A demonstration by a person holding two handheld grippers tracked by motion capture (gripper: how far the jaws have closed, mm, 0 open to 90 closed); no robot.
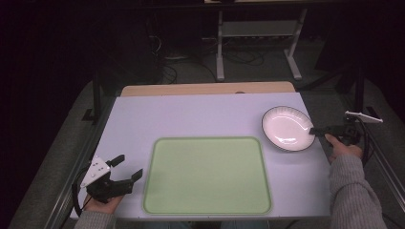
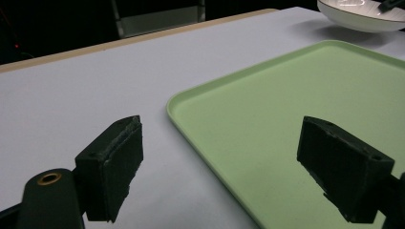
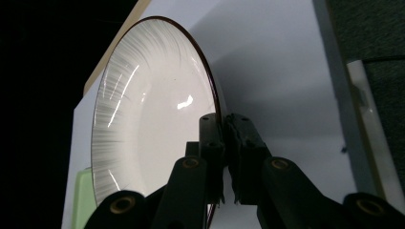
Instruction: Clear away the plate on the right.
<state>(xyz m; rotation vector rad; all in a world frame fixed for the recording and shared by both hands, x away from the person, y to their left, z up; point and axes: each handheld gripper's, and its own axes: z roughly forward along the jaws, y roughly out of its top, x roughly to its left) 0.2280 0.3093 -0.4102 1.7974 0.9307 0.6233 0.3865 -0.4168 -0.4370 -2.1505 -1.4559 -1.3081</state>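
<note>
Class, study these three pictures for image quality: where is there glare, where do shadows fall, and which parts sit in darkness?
High view: the surroundings are dark, the table evenly lit. Left gripper view: the white plate casts a soft shadow on the table beside the green tray. Right gripper view: bright glints on the plate's glaze, blackness on its left, the right gripper shaded.

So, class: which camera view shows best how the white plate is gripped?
The right gripper view: the right gripper is shut on the white plate at its dark rim. The high view shows the whole plate small; the left gripper view catches its edge far off.
</note>
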